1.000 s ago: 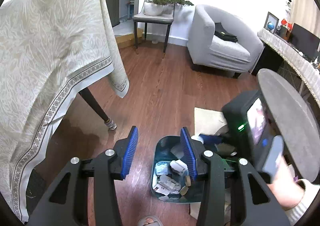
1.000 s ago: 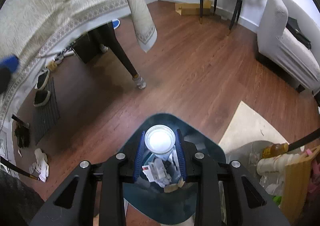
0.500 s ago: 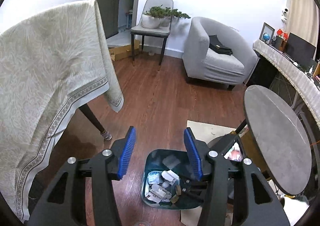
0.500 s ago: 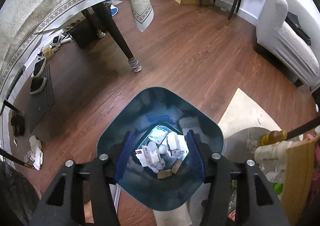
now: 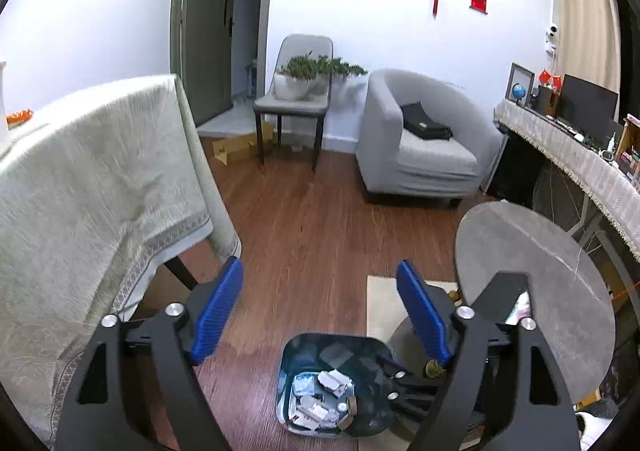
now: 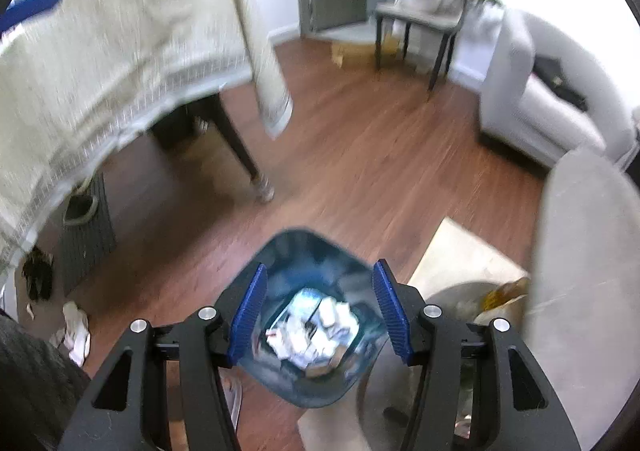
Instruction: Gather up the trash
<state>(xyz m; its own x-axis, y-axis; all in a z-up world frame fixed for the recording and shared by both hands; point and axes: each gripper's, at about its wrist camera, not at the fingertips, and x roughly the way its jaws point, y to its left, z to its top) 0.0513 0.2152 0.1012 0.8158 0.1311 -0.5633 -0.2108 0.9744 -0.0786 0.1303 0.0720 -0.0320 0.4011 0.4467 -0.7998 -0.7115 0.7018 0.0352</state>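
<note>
A blue trash bin point(image 5: 304, 347) stands on the wood floor, holding white paper and packaging trash point(image 5: 320, 395). In the right wrist view the bin point(image 6: 304, 251) lies below my gripper with the crumpled white trash point(image 6: 316, 327) inside. My left gripper point(image 5: 320, 307) is open and empty, high above the bin. My right gripper point(image 6: 320, 311) is open and empty, over the bin; its fingers also show in the left wrist view point(image 5: 400, 379) at the bin's right rim.
A table with a cream tablecloth point(image 5: 88, 187) stands left, its dark leg point(image 6: 240, 147) near the bin. A round grey side table point(image 5: 532, 283) is right, over a beige rug point(image 5: 380, 303). A grey armchair point(image 5: 416, 143) and a chair with plants point(image 5: 300, 99) stand behind.
My right gripper opened and dropped the white cup into the bin. Both grippers rose away from the bin; the left one tilted up toward the room.
</note>
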